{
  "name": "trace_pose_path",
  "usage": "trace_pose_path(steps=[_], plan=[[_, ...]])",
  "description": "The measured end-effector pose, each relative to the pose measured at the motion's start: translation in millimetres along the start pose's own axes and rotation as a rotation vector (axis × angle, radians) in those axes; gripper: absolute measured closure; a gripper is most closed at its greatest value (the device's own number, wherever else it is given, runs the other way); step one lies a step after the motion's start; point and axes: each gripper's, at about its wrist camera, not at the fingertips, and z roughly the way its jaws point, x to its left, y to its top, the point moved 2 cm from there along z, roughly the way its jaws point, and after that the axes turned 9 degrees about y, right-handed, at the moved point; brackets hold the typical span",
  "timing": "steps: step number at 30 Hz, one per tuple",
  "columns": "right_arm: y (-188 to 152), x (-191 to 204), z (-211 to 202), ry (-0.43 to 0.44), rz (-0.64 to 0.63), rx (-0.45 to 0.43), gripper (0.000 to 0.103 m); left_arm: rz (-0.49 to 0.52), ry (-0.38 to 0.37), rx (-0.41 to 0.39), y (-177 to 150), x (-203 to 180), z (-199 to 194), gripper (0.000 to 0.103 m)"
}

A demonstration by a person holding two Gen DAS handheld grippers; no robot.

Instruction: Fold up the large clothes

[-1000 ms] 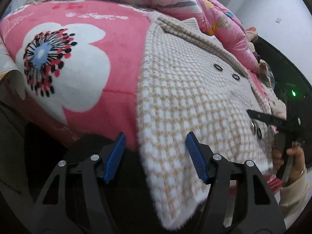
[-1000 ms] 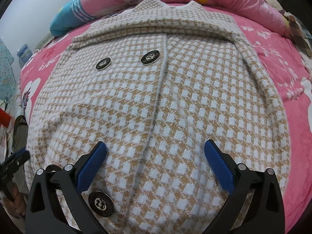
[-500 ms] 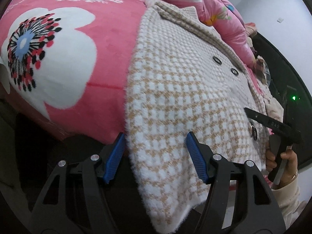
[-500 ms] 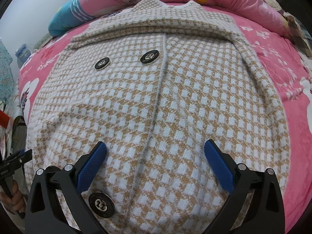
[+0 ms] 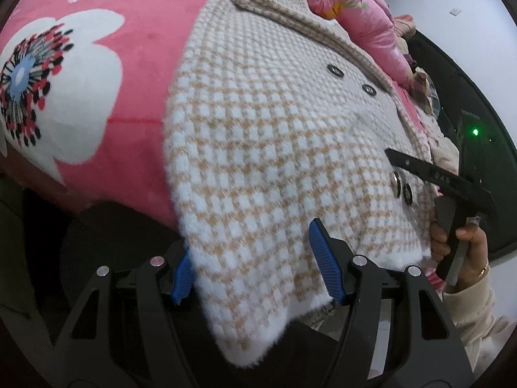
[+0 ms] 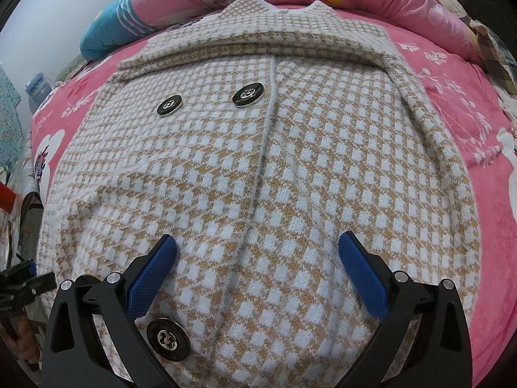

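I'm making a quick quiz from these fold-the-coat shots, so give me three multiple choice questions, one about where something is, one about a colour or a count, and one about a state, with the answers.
1. Where does the checked coat lie?
A. On the pink blanket
B. On a hanger
C. In a basket

2. How many dark round buttons show on the coat in the right wrist view?
A. One
B. Three
C. Six

3. How do the jaws of the left gripper stand?
A. Shut tight on a button
B. Apart, on either side of the coat's hem corner
C. Clamped on the quilt

Answers:
1 A: the coat is spread flat on the pink flowered blanket.
2 B: two buttons sit side by side near the collar and one near the hem by the right gripper.
3 B: the blue pads stand wide apart, with the hem corner hanging between them, not pinched.
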Motion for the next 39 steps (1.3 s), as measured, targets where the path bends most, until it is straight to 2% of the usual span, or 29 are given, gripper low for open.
trace_pose_path(steps=[13,32,35,39], plan=[[-1,0,0,-0.001,-0.001,-0.002,0.006,0.016,-0.023,0.031,-22,-12,-3,0.042],[1,0,-1,0.007,-0.002,0.001,0.006,0.042,0.017,0.022,-25,-19,-1,0.042],[0,-6,-13,0.059,0.012,0.021,0.006,0.046,0.016,0.018,-25,-18,-2,0.042],[-11,-39,-60,0.140,0.099,-0.053,0.006,0.046,0.012,0.017,-26,-16,-1,0.043]])
